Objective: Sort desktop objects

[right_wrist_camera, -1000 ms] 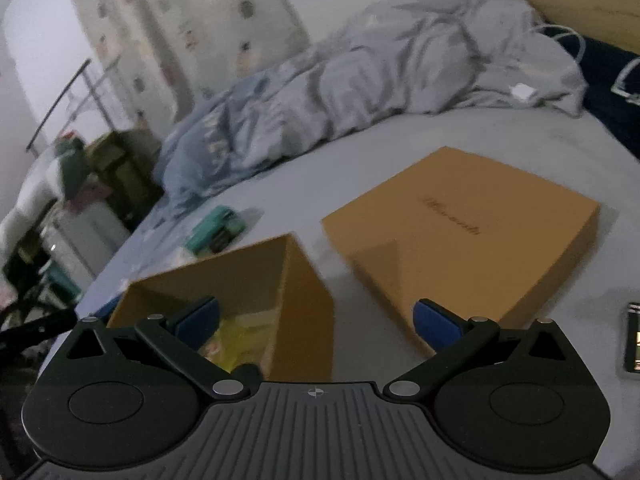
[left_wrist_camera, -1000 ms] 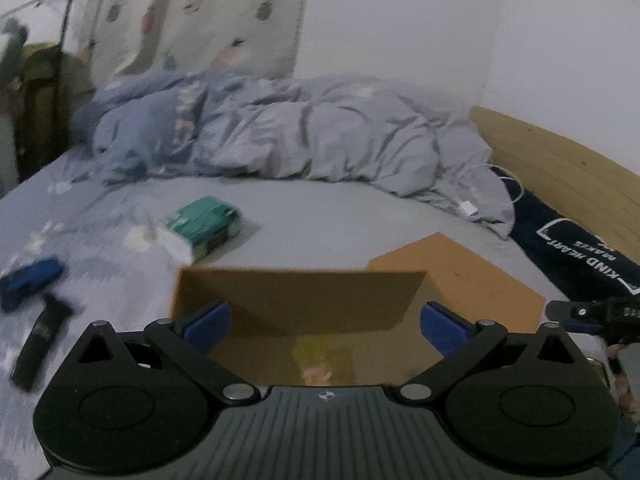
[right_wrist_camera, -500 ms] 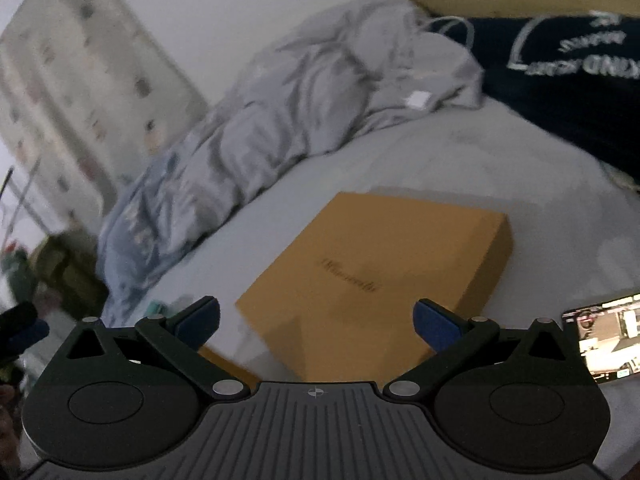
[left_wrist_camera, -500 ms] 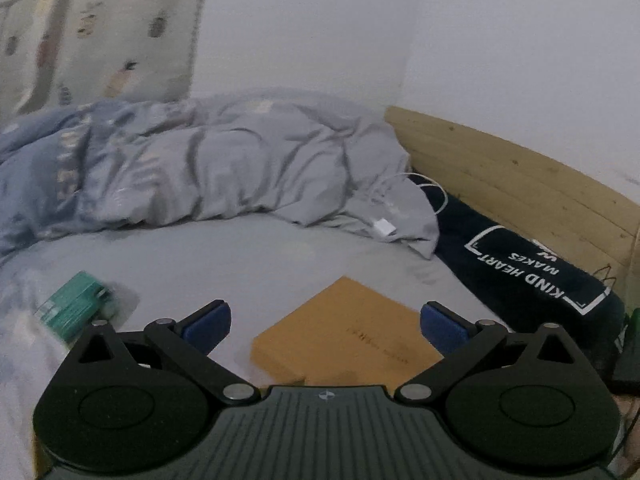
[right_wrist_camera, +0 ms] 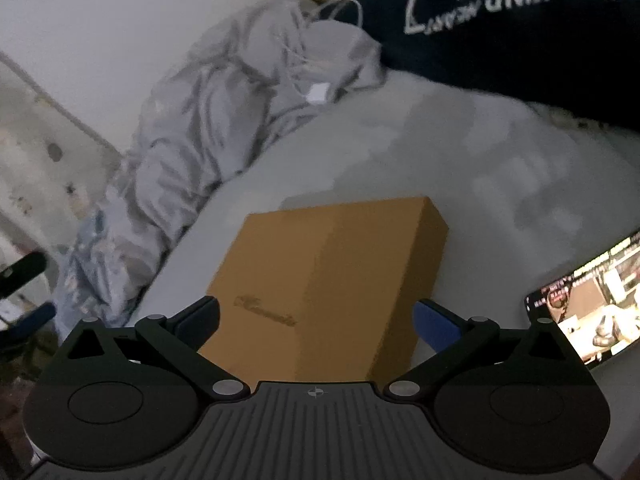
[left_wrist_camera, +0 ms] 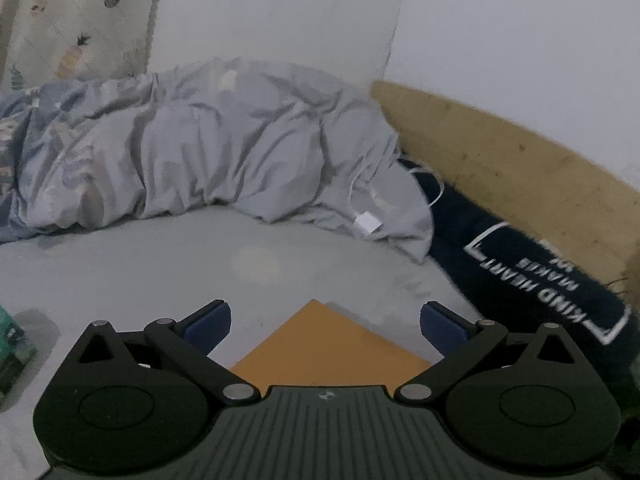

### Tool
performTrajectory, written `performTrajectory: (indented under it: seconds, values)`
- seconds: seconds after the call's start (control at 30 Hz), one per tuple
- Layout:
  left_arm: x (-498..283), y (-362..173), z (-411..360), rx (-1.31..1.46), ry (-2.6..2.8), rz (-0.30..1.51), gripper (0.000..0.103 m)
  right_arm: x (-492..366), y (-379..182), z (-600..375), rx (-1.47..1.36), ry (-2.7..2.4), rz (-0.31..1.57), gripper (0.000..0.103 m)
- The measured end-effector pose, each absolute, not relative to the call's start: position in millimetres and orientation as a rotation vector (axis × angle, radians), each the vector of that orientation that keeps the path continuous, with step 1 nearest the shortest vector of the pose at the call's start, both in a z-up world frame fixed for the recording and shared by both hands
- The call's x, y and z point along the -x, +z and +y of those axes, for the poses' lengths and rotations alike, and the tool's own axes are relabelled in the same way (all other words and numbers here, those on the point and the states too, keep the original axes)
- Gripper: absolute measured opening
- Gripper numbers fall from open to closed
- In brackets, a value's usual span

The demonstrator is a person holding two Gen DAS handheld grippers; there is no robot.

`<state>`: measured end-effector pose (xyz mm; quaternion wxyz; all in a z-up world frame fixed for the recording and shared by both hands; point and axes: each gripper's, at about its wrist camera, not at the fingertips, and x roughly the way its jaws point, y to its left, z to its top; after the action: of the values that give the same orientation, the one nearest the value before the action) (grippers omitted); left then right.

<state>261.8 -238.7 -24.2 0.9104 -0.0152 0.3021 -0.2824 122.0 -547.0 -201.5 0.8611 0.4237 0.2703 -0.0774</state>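
Observation:
An orange box lid [right_wrist_camera: 332, 280] with faint script lettering lies flat on the grey bed sheet. My right gripper [right_wrist_camera: 316, 322] is open and empty, and hovers over the lid's near edge with a finger on either side. In the left wrist view the lid's far corner [left_wrist_camera: 332, 344] shows between the fingers of my left gripper [left_wrist_camera: 326, 322], which is open and empty above it. A green packet [left_wrist_camera: 12, 350] lies at the far left edge. The open orange box is out of view.
A crumpled grey duvet [left_wrist_camera: 208, 152] with a white charger and cable [left_wrist_camera: 368, 222] lies at the back. A dark pillow with white lettering [left_wrist_camera: 540, 284] rests against the wooden headboard [left_wrist_camera: 512, 160]. A lit phone [right_wrist_camera: 592, 312] lies right of the lid.
Both grippers have swung right, away from the open orange box and toward the lid. The box, the blue and black items and most of the green packet have left view.

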Motion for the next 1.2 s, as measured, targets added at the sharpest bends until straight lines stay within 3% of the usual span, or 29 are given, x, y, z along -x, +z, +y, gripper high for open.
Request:
performTrajectory:
  seconds: [0.63,0.9,1.2]
  values:
    - [-374.5,-107.7,-287.9,-0.228,-0.602,0.950,0.103,-145.5,-243.8,-524.8,-0.985,-0.230,0.620,0.103]
    - [-389.5,-137.2,-296.7,-0.284,-0.663,1.076,0.103,-155.7,-253.9,-519.8,-0.993,-0.243,0.640,0.103]
    - [-392.8,-150.2,-293.1,-0.239,-0.705,1.098,0.103,-167.7,-258.0,-512.1,-0.988,-0.275,0.675,0.103]
